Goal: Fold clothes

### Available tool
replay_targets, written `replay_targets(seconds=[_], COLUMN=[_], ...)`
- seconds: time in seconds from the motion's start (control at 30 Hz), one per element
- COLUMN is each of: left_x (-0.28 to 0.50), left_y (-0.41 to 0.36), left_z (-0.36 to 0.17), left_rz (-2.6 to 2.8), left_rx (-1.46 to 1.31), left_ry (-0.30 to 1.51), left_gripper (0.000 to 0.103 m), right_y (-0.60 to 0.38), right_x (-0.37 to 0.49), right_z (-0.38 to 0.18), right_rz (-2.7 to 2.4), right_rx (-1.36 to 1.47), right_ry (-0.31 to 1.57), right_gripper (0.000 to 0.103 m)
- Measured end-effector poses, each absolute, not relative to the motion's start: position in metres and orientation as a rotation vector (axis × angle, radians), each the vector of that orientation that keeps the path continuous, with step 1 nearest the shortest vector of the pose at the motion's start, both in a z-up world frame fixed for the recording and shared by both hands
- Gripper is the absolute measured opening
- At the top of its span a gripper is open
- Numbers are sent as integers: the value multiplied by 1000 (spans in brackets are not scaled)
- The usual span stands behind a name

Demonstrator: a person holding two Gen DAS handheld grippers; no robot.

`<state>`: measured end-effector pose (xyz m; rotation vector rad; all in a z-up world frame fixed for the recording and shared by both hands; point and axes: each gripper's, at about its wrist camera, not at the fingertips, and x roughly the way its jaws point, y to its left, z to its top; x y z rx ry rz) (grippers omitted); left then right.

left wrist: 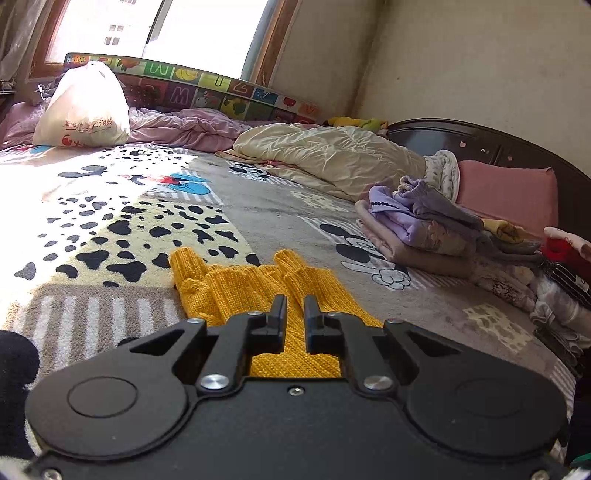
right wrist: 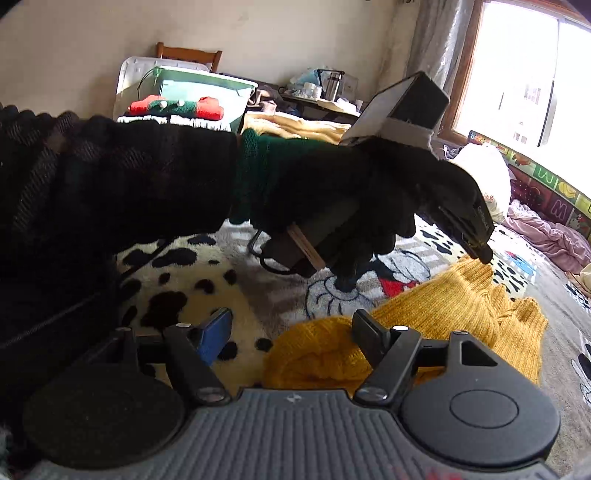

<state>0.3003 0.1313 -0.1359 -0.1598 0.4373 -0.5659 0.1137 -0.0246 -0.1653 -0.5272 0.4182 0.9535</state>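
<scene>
My left claw (left wrist: 295, 314) is pinched together, empty; right claw (right wrist: 291, 332) gapes over the mustard-yellow knitted sweater (right wrist: 424, 325).
It lies rumpled on the cartoon-print bed blanket (left wrist: 258, 206), fold barely begun; a stack of folded clothes (left wrist: 424, 229) waits nearby.

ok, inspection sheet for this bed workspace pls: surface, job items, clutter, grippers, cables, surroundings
Surface: bed with cartoon-print blanket, partly sunlit.
Job's things: yellow knit sweater lying on the blanket, rumpled; pile of folded clothes further along the bed.
Clutter: white plastic bag, cream quilt, pink pillow.
Grippers: left hand-held gripper shut, over the sweater, gripping nothing visible; right hand-held gripper open, fingers apart, sweater between them, not pinched.
Cables: black cord below the gloved left hand.
Surroundings: window, alphabet play mat against it, dark headboard.
</scene>
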Motion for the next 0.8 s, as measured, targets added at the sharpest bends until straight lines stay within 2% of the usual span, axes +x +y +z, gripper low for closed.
replay_targets(seconds=[0.07,0.17,0.33,0.57,0.67,0.8], left_x=[294,289,286,250,223,174], left_y=[127,121,113,154,167,171], left_z=[-137,-143,-152,-135,-134,-140], left_rz=[-607,-644,-643,-517,-452,-412], left_rx=[-128,-95,-50,-288,-428,-514], left_ry=[444,472,514,472,509,582], left_gripper=[6,6,6,6,6,6], right_y=[-25,-34,-21,-33,-48,-81], right_x=[109,100,104,84,70,56], right_z=[-162,-148,-169,-152,-146,-139], right_rz=[950,959,969,964,946,897], right_rx=[-563,-459,-542,-556,-512,-410], right_ry=[400,302,414,432,451,481], right_gripper=[73,71,77,77,73,73])
